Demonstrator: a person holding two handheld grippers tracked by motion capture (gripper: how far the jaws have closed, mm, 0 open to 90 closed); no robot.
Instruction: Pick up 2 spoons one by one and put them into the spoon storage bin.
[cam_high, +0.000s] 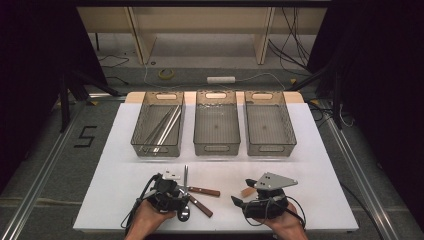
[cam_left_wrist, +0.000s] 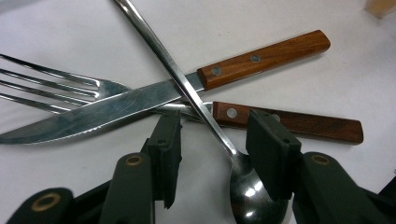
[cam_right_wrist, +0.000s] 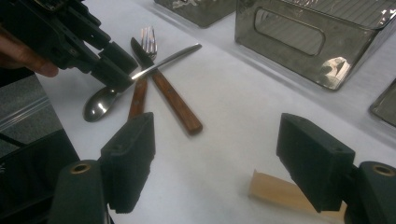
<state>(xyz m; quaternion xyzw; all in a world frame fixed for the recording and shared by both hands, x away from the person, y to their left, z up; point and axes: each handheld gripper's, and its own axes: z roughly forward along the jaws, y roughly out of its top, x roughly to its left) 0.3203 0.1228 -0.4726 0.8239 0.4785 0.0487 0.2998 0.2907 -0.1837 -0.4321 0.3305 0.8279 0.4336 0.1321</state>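
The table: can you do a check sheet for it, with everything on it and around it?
Surface: white table, three grey bins along its far side; the left bin holds long metal utensils.
Job's things: spoon lies across a wooden-handled knife and a fork.
Clutter: small pale wooden block beside the right gripper.
Grippers: left gripper straddles the spoon's neck, jaws not pressing it; right gripper open, nothing in it.
Cables: black cable trails from the left gripper; more on the floor.
Surroundings: tape roll on the floor, wooden shelving behind.
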